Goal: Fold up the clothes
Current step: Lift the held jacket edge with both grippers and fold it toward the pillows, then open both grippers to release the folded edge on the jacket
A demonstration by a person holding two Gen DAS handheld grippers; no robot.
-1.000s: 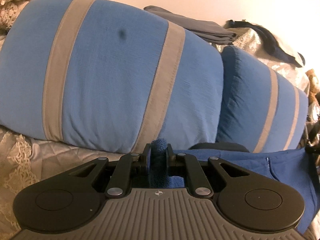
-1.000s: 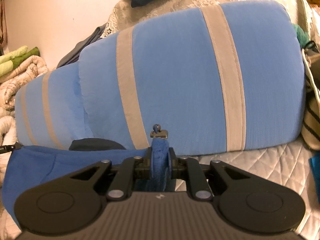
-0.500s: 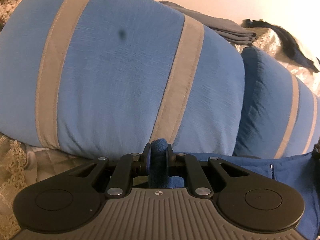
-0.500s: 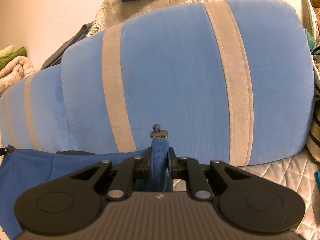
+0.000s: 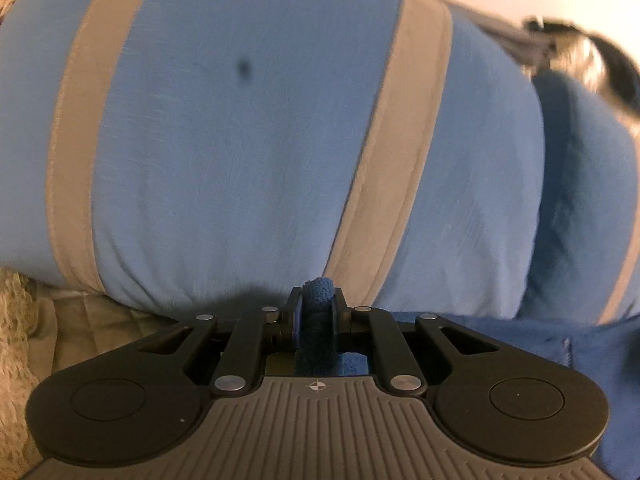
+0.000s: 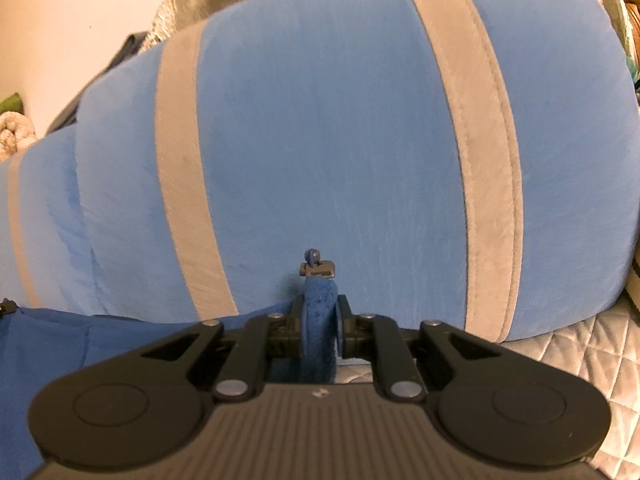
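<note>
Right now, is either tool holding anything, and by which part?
Both. The left tool and the right tool each pinch a bunched edge of the same blue garment; a zipper pull shows above the right tool's hold.

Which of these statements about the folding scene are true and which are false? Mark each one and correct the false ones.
1. The left gripper has its jaws shut on the dark blue garment. True.
2. The right gripper is open and holds nothing. False: its jaws are shut on the same garment's fabric.
3. The pillow ahead of the right gripper is light blue with grey stripes. True.
4. The pillows are plain red. False: they are blue with grey bands.
5. A zipper pull shows just above the fabric in the right gripper. True.
</note>
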